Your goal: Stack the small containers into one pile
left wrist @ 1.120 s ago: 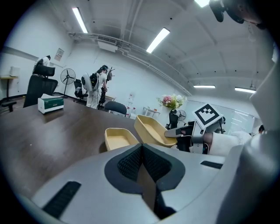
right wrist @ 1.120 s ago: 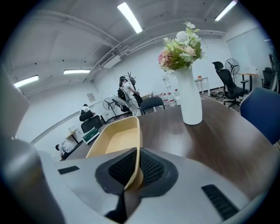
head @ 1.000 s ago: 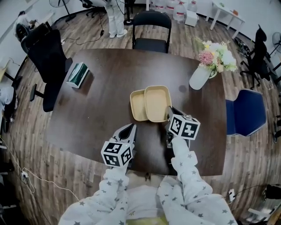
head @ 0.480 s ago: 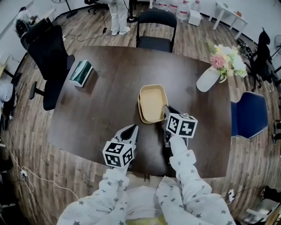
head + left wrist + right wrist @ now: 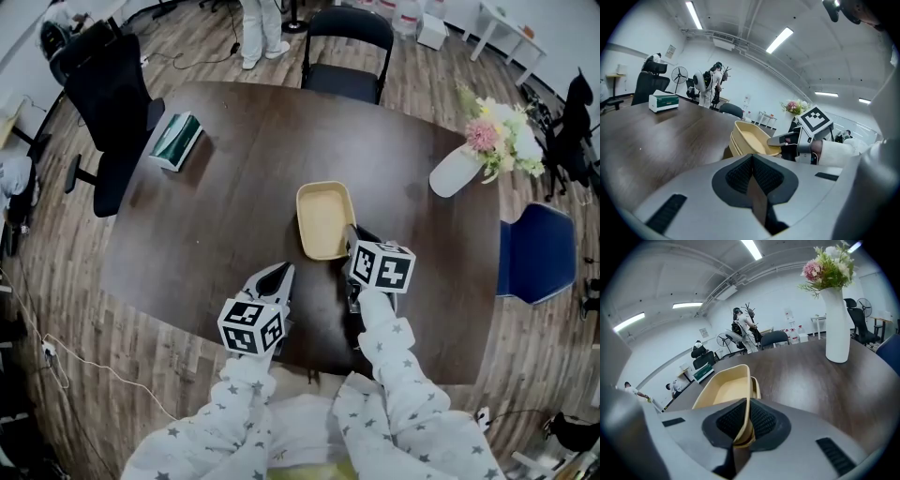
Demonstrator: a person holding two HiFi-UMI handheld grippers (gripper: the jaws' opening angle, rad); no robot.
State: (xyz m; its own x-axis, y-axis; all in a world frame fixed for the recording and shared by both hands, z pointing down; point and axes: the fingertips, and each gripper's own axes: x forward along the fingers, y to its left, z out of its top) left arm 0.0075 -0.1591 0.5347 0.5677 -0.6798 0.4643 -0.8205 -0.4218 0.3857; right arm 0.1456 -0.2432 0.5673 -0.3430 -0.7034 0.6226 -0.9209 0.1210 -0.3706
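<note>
Two tan, shallow containers are nested in one pile (image 5: 325,218) at the middle of the dark table (image 5: 216,234). My right gripper (image 5: 352,234) is shut on the near right rim of the upper container (image 5: 726,390); the lower one's edge (image 5: 755,387) peeks out beside it. In the left gripper view the pile (image 5: 750,139) sits ahead, with the right gripper (image 5: 783,139) clamped on its rim. My left gripper (image 5: 279,274) hovers near the table's front edge, left of the pile, with its jaws shut and nothing between them (image 5: 752,161).
A white vase of flowers (image 5: 459,171) stands at the table's right back. A green and white box (image 5: 174,141) lies at the left back. A black chair (image 5: 345,37), a black office chair (image 5: 108,94) and a blue chair (image 5: 534,253) surround the table.
The upper container, held by my right gripper, has shifted left from overlapping the other one to sitting squarely in it. The left gripper has stayed in place.
</note>
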